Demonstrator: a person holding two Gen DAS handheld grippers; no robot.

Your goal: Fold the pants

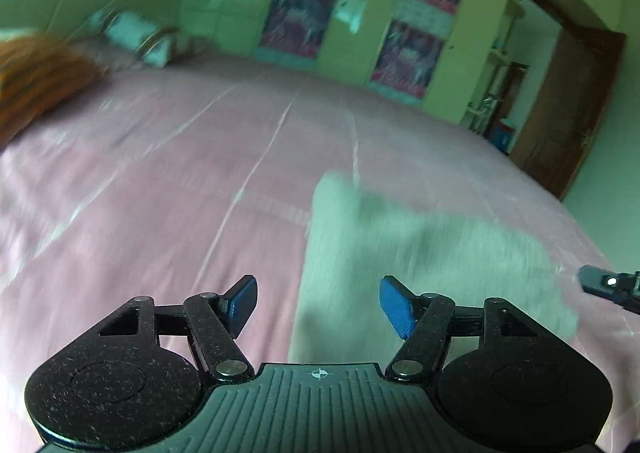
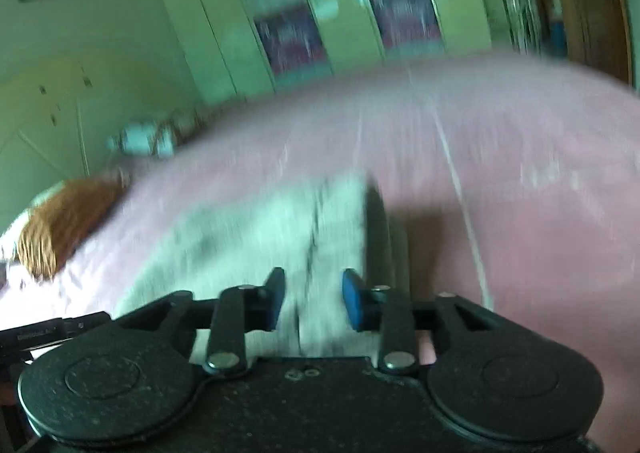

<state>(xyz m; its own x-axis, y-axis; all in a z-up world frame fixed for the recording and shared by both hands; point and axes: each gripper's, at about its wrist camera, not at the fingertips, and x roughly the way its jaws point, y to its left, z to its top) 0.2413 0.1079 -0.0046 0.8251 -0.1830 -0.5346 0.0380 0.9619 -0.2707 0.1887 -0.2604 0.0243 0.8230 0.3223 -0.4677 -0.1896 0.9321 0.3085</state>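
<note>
The pale grey-white pants [image 1: 404, 253] lie folded on the pink bed sheet [image 1: 180, 181]. My left gripper [image 1: 318, 303] is open and empty, just above the near left edge of the pants. Part of the right gripper [image 1: 612, 285] shows at the right edge of that view. In the right wrist view the pants [image 2: 256, 229] lie right ahead, blurred by motion. My right gripper [image 2: 314, 299] is open over the pants, with cloth showing between its blue pads and nothing held.
An orange-brown blanket [image 1: 36, 73] and pale pillows [image 1: 132, 33] lie at the bed's far left. A green wardrobe with patterned panels [image 1: 408, 33] stands behind the bed. A brown door [image 1: 568, 113] is at the right. The left gripper's body [image 2: 48, 333] shows at that view's left edge.
</note>
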